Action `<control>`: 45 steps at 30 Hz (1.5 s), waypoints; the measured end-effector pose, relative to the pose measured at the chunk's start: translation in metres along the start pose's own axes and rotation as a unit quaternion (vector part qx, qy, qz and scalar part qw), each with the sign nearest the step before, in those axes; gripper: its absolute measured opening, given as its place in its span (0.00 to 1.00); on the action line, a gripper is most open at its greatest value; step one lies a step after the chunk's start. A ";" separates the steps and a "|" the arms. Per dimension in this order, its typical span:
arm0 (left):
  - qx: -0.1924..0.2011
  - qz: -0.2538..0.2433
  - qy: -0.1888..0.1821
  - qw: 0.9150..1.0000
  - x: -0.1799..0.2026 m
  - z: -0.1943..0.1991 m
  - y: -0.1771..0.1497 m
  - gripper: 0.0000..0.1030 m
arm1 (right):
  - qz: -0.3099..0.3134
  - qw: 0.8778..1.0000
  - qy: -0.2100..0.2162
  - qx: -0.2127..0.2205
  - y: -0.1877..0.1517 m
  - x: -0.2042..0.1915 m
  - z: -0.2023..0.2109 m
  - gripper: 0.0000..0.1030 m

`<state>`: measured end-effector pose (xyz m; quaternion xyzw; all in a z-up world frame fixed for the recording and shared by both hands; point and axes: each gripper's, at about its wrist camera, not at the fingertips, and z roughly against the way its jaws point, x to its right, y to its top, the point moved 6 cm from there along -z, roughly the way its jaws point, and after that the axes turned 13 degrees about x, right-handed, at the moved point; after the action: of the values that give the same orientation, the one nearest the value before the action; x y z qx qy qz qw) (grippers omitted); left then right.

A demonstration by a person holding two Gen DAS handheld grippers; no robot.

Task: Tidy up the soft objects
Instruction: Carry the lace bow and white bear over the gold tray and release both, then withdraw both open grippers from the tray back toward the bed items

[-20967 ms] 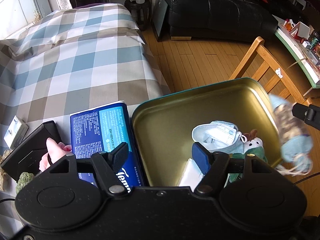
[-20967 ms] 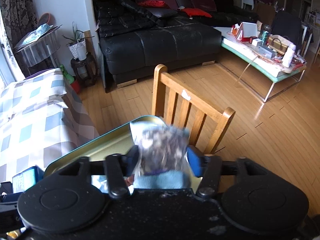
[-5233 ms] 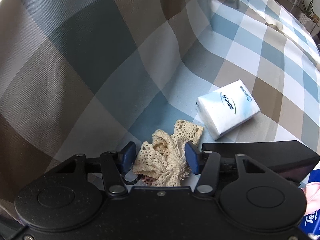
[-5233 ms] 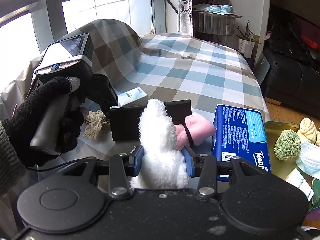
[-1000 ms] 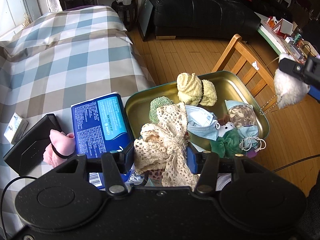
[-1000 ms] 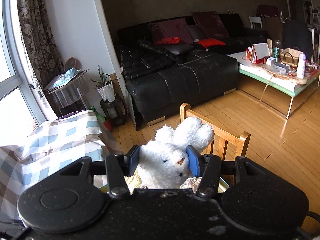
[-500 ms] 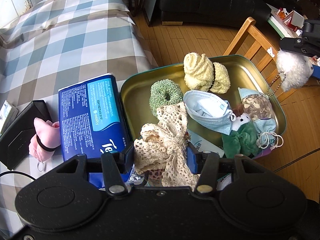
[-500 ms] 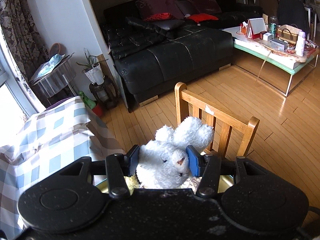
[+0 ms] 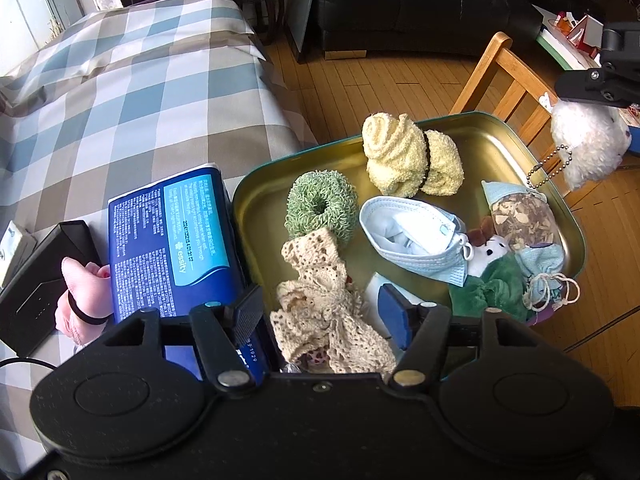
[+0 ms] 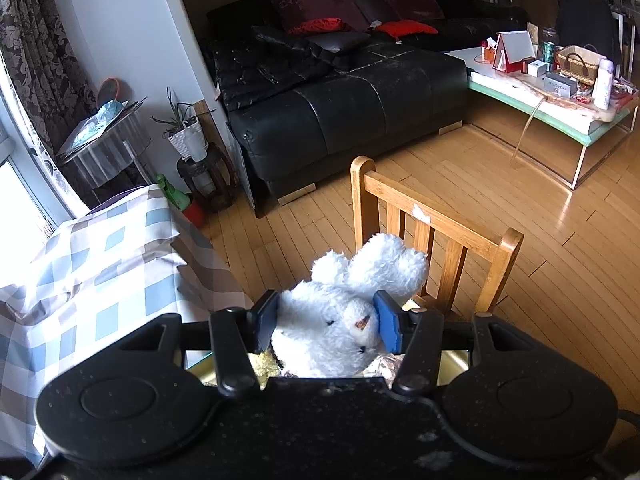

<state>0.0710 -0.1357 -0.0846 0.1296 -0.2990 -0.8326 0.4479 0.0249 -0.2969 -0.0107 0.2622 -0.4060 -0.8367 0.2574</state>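
Observation:
A gold metal tray (image 9: pixel 496 148) holds a yellow rolled towel (image 9: pixel 408 156), a green scrunchie (image 9: pixel 320 204), a face mask (image 9: pixel 416 236), a small plush in green (image 9: pixel 492 280) and a patterned pouch (image 9: pixel 524 220). My left gripper (image 9: pixel 320 312) is open; the beige lace cloth (image 9: pixel 324 304) lies loose between its fingers at the tray's near left. My right gripper (image 10: pixel 326 326) is shut on a white plush bunny (image 10: pixel 340 316), held above the tray's right edge; the bunny also shows in the left wrist view (image 9: pixel 588 148).
A blue tissue pack (image 9: pixel 172 240), a pink soft item (image 9: pixel 80 296) and a black case (image 9: pixel 36 284) lie on the checked bedspread (image 9: pixel 120 80) left of the tray. A wooden chair (image 10: pixel 432 236) stands behind the tray. A black sofa (image 10: pixel 340 80) and low table (image 10: pixel 560 92) stand beyond.
My left gripper has opened wide, releasing the lace cloth over the tray's near left. My right gripper with the bunny has lowered slightly toward the tray.

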 end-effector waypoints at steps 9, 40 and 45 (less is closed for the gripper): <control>-0.006 0.004 0.001 1.000 -0.003 0.000 -0.004 0.59 | 0.005 1.000 -0.001 -0.005 -0.004 -0.006 -0.002 0.56; 0.001 -0.005 0.012 1.000 -0.007 0.014 -0.005 0.63 | 0.008 1.000 -0.006 0.004 -0.006 -0.004 0.004 0.57; 0.006 -0.005 0.017 1.000 -0.010 0.020 -0.005 0.63 | 0.017 1.000 -0.010 0.005 -0.007 -0.005 0.006 0.58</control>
<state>0.0638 -0.1175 -0.0722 0.1478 -0.2953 -0.8309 0.4479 0.0233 -0.2865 -0.0123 0.2486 -0.4170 -0.8327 0.2662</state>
